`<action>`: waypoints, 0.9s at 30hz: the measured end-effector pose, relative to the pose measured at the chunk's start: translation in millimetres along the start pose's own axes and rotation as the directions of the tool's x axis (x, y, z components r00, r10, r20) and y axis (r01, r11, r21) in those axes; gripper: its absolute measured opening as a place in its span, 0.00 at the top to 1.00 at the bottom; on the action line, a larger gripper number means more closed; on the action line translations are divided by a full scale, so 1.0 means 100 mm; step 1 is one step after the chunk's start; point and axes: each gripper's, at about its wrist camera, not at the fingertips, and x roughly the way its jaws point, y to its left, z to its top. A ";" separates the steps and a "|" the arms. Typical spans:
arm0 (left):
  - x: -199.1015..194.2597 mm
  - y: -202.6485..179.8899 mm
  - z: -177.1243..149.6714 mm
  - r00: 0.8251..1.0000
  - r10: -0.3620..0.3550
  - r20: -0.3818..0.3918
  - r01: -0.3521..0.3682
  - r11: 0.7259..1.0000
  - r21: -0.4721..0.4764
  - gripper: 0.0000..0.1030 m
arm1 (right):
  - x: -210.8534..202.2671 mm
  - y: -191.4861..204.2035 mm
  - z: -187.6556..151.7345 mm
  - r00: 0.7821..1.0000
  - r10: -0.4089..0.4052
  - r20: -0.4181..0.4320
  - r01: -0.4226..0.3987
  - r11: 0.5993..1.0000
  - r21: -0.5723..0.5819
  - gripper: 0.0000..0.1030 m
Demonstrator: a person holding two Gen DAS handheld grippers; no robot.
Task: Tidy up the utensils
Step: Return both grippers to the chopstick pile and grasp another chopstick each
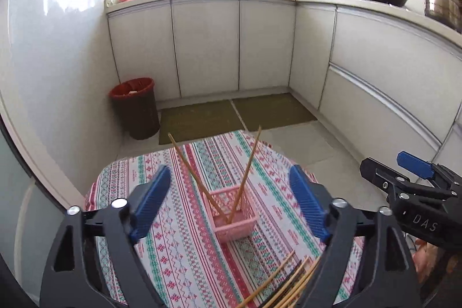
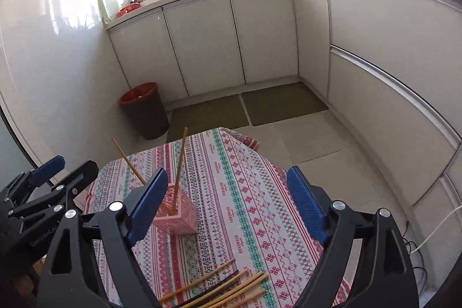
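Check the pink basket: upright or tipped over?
Upright. The pink basket sits flat on the tablecloth, open top up, with two chopsticks leaning inside it in a V.

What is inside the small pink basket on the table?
Two long wooden chopsticks stand in the small pink lattice plastic basket, leaning apart in a V. The basket's floor is mostly hidden by its walls.

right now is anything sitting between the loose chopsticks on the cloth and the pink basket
Nothing visible. Only bare patterned tablecloth lies between the loose chopsticks and the pink basket. Two chopsticks already lean inside it, leaving room. Both grippers hang open and empty.
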 end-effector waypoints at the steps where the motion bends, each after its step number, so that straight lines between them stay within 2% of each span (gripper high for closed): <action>1: 0.01 -0.04 -0.06 1.000 -0.005 -0.019 0.005 1.000 0.012 0.07 | 0.00 -0.06 -0.08 1.000 -0.023 -0.010 0.023 1.000 0.007 0.13; 3: 0.05 -0.11 -0.18 0.997 -0.034 -0.072 0.036 0.999 0.027 0.07 | 0.01 -0.18 -0.20 0.997 -0.076 -0.023 0.077 0.997 0.023 0.08; 5: 0.20 -0.23 -0.34 0.980 -0.075 -0.185 0.087 0.995 0.056 0.07 | 0.04 -0.37 -0.36 0.987 -0.151 -0.051 0.153 0.987 0.044 0.07; 7: 0.34 -0.36 -0.50 0.960 -0.080 -0.270 0.110 0.989 0.098 0.07 | 0.12 -0.57 -0.51 0.975 -0.191 -0.118 0.200 0.977 0.072 0.07; 10: 0.67 -0.59 -0.79 0.896 -0.101 -0.432 0.176 0.975 0.136 0.07 | 0.25 -0.91 -0.76 0.950 -0.153 -0.272 0.206 0.962 0.181 0.07; 12: 0.86 -0.69 -0.93 0.870 -0.099 -0.484 0.190 0.972 0.142 0.09 | 0.34 -1.15 -0.93 0.925 -0.100 -0.366 0.209 0.940 0.271 0.07; 14: 1.11 -0.82 -1.08 0.838 -0.071 -0.541 0.194 0.965 0.174 0.23 | 0.39 -1.28 -1.04 0.908 -0.057 -0.416 0.211 0.918 0.336 0.07; 16: 1.28 -0.89 -1.20 0.815 -0.048 -0.577 0.194 0.962 0.193 0.46 | 0.42 -1.36 -1.13 0.890 -0.029 -0.455 0.221 0.900 0.376 0.08; 17: 1.37 -0.91 -1.26 0.804 -0.041 -0.593 0.195 0.961 0.198 0.50 | 0.44 -1.38 -1.16 0.883 -0.017 -0.469 0.223 0.895 0.387 0.07; 18: 1.44 -0.93 -1.31 0.798 -0.033 -0.602 0.191 0.961 0.202 0.55 | 0.45 -1.39 -1.20 0.876 0.005 -0.483 0.217 0.889 0.403 0.07; 20: 1.55 -0.93 -1.36 0.792 -0.012 -0.610 0.178 0.961 0.211 0.56 | 0.48 -1.35 -1.27 0.859 0.055 -0.509 0.200 0.879 0.433 0.08; 22: 1.63 -0.91 -1.37 0.786 -0.004 -0.618 0.175 0.961 0.216 0.64 | 0.52 -1.30 -1.34 0.842 0.094 -0.532 0.192 0.868 0.458 0.08; 25: 1.72 -0.87 -1.40 0.782 0.009 -0.623 0.170 0.959 0.227 0.70 | 0.58 -1.27 -1.50 0.808 0.148 -0.571 0.200 0.842 0.501 0.08; 27: 1.80 -0.85 -1.44 0.775 0.017 -0.631 0.168 0.958 0.232 0.70 | 0.61 -1.26 -1.62 0.784 0.184 -0.593 0.209 0.821 0.531 0.08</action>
